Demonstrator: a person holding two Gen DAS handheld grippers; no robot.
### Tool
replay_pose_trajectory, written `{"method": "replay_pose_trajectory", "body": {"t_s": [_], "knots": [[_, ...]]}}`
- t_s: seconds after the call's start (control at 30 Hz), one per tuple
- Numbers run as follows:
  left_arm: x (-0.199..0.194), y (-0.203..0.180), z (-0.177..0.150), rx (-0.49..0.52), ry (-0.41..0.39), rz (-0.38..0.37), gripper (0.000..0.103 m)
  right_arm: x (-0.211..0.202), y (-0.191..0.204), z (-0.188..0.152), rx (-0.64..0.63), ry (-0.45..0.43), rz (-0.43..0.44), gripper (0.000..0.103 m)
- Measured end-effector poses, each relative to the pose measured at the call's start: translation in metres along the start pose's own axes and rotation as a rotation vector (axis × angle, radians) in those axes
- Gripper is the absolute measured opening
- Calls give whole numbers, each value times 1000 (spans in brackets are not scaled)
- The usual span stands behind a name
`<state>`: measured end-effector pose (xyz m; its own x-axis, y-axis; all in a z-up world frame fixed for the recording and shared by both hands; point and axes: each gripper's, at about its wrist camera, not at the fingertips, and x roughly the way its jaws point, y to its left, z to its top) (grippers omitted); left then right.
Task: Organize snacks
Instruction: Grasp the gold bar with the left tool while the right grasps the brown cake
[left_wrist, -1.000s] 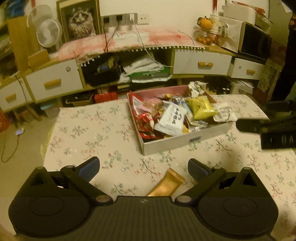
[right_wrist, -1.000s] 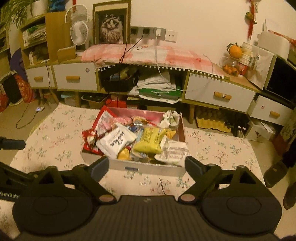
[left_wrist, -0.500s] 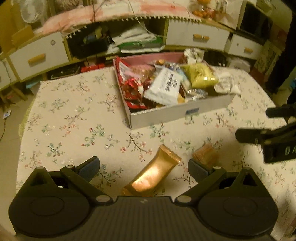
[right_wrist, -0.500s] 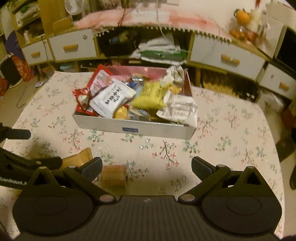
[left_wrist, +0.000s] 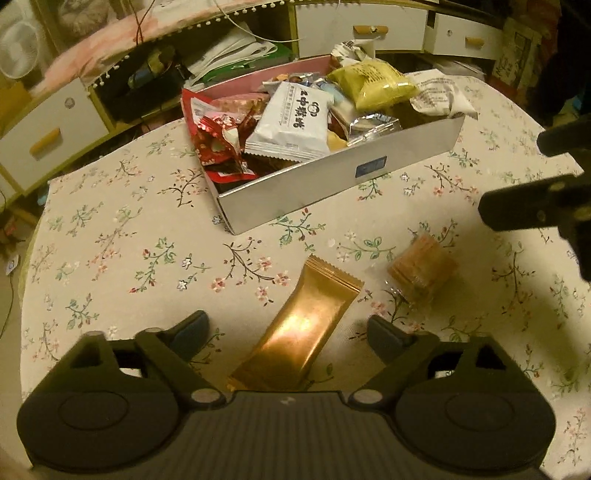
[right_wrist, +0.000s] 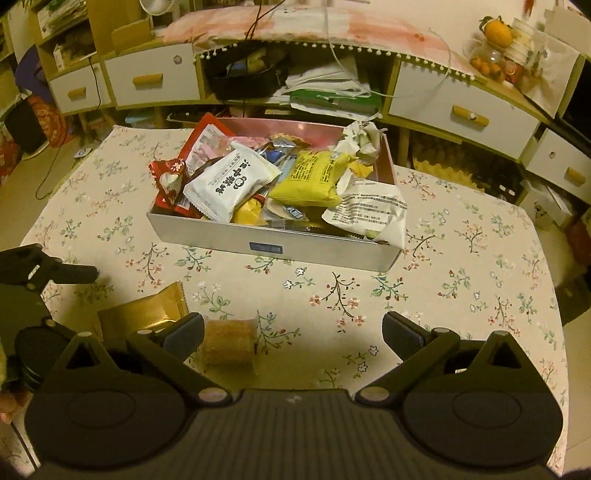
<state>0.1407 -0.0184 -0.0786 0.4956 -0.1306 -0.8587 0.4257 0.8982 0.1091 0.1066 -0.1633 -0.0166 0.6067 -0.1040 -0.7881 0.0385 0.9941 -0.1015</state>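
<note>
A grey box (left_wrist: 332, 184) (right_wrist: 207, 238) heaped with snack packets stands mid-table. A gold wrapper bar (left_wrist: 299, 328) (right_wrist: 144, 314) lies on the floral cloth in front of it. A clear-wrapped brown biscuit (left_wrist: 421, 271) (right_wrist: 231, 341) lies to its right. My left gripper (left_wrist: 288, 332) is open, low over the gold bar, which lies between its fingers. My right gripper (right_wrist: 291, 332) is open and empty, with the biscuit just inside its left finger. Each gripper shows in the other's view: the right one (left_wrist: 535, 210), the left one (right_wrist: 48, 273).
The table's floral cloth (right_wrist: 461, 258) runs to a rounded edge on all sides. Behind it stand low cabinets with white drawers (right_wrist: 454, 107) and an open shelf with papers and a black basket (right_wrist: 243, 77). Fruit sits on the cabinet top (right_wrist: 495, 33).
Both grippers have tilted down and come lower over the table. The gold bar now lies between my left fingers, and the biscuit has come into view by my right gripper.
</note>
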Motion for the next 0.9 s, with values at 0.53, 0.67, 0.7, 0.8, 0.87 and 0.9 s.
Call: {"method": "replay_pose_trajectory", "body": {"t_s": [0.53, 0.67, 0.7, 0.8, 0.87, 0.9], "knots": [[7, -7, -1, -31, 32, -12, 36, 29, 3, -7, 24, 44, 56, 102], [8, -4, 0, -42, 36, 8, 36, 41, 14, -12, 3, 64, 67, 102], [8, -4, 0, -40, 36, 13, 36, 43, 16, -13, 1, 66, 73, 101], [8, -3, 0, -44, 36, 26, 36, 48, 18, -14, 23, 75, 99, 96], [8, -2, 0, -46, 37, 39, 36, 51, 19, -14, 29, 77, 112, 89], [8, -2, 0, -45, 38, 48, 35, 51, 20, -14, 28, 76, 111, 85]]}}
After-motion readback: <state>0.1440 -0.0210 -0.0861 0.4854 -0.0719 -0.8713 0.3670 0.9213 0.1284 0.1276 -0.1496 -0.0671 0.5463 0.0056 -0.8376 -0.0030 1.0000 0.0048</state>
